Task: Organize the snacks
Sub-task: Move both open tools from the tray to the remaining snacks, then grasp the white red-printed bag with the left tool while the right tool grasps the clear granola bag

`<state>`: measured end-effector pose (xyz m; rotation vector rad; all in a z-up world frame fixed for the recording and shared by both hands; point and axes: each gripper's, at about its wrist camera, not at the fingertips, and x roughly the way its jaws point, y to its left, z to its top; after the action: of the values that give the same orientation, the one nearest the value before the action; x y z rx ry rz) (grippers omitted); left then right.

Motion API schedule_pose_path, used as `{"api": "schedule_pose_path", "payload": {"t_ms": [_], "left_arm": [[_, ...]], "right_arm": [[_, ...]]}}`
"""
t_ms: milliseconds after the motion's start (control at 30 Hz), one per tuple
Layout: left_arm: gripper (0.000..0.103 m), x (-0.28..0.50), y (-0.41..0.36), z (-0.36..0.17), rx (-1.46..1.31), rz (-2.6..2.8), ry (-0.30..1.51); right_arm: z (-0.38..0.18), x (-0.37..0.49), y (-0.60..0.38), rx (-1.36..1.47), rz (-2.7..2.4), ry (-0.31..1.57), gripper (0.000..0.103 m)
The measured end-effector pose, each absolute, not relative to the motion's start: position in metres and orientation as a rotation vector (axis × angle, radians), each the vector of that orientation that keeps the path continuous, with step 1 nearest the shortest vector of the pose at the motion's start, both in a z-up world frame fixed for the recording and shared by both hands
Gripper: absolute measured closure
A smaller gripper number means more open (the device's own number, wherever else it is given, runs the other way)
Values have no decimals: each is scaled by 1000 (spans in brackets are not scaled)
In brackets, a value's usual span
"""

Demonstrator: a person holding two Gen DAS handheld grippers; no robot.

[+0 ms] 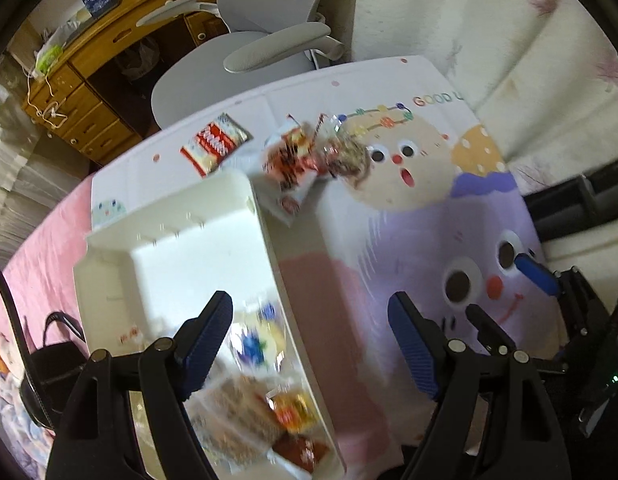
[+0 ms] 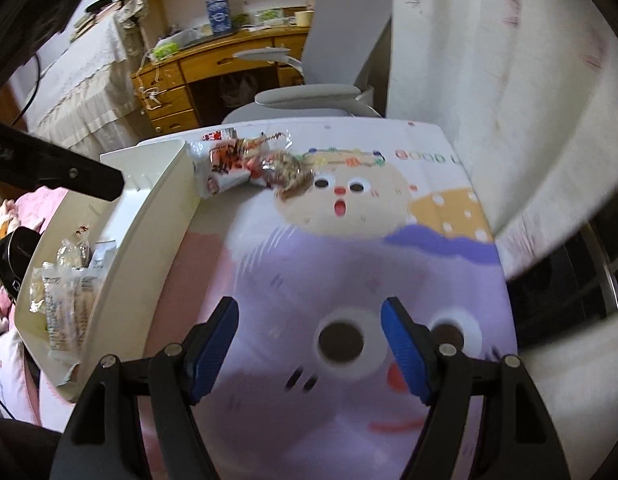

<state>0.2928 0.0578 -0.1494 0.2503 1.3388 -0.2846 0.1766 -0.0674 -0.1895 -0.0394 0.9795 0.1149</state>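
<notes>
Motion blur is softening both views, so the print on the wrappers is hard to read, and the snacks inside the white bin point(image 1: 269, 248) are showing only as smeared colours in the left wrist view. The near end of the bin is cut off behind the left gripper point(image 1: 309, 344), whose jaws are standing wide apart with nothing between them; one finger is hanging over the bin, the other over the cartoon tablecloth point(image 1: 429, 240). The right gripper point(image 2: 311, 344) is also standing released and empty, above the purple face on the cloth, and the bin point(image 2: 149, 232) is lying to its left. Three loose packets are waiting on the table at the far end of the bin, well apart from both grippers: a red-and-white packet point(image 1: 215, 146) lying alone, a white-and-red pouch point(image 1: 289, 168) touching the bin's corner, and a clear bag of brown snacks point(image 1: 347, 156) beside it. A grey chair point(image 1: 245, 40) is standing behind the table.
</notes>
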Motion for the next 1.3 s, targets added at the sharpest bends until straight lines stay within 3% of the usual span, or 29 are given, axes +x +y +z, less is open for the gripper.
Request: {"api": "schedule_pose_path", "payload": {"t_ms": [67, 467, 967, 1300], "left_arm": [[19, 305, 52, -155, 260, -270, 1341], [14, 377, 20, -205, 447, -240, 1368], [14, 431, 3, -258, 613, -255, 1418], [14, 449, 9, -277, 579, -261, 1446]], "right_arm": [[-194, 190, -72, -63, 149, 965, 29], [-222, 265, -73, -150, 276, 898, 29], [-254, 316, -49, -220, 374, 840, 28], [-270, 337, -37, -252, 421, 842, 28]]}}
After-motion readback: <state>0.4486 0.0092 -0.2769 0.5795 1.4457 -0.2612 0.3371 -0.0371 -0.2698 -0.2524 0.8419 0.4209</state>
